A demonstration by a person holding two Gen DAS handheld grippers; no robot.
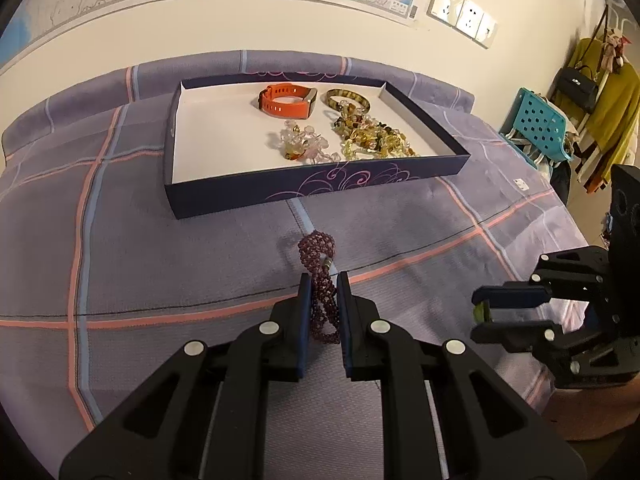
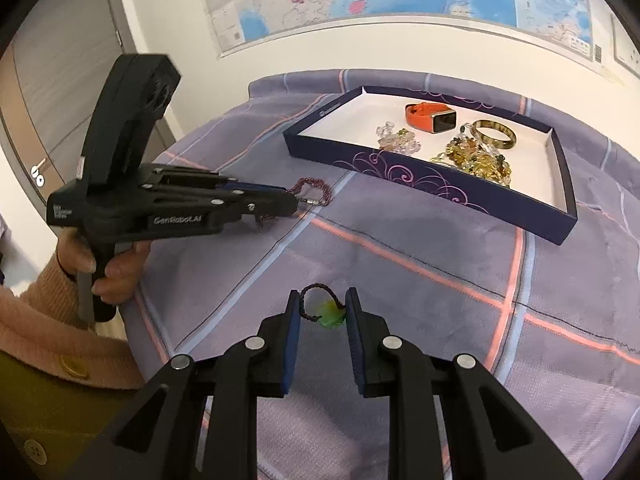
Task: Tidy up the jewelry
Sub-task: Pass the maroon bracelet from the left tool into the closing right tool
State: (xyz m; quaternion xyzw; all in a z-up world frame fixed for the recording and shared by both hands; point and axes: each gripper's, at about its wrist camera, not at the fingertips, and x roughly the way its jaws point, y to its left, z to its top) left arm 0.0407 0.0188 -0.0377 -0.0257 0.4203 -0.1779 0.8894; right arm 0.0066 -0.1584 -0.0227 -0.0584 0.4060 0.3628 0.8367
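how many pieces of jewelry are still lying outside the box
2. A purple bead bracelet sits between the left tongs, and a green pendant on a dark cord sits between the right tongs, both on the bedspread.

I see my left gripper (image 2: pixel 294 200) is black plastic with a tall handle and white letters on its side. Its fingers (image 1: pixel 306 320) have dark blue pads and round silver screws. My right gripper (image 2: pixel 323 312) looks the same, black with blue pads. My left hand (image 2: pixel 112 268) has bare skin, a fuzzy pink sleeve (image 2: pixel 44 332), and an olive coat with buttons (image 2: pixel 60 412).
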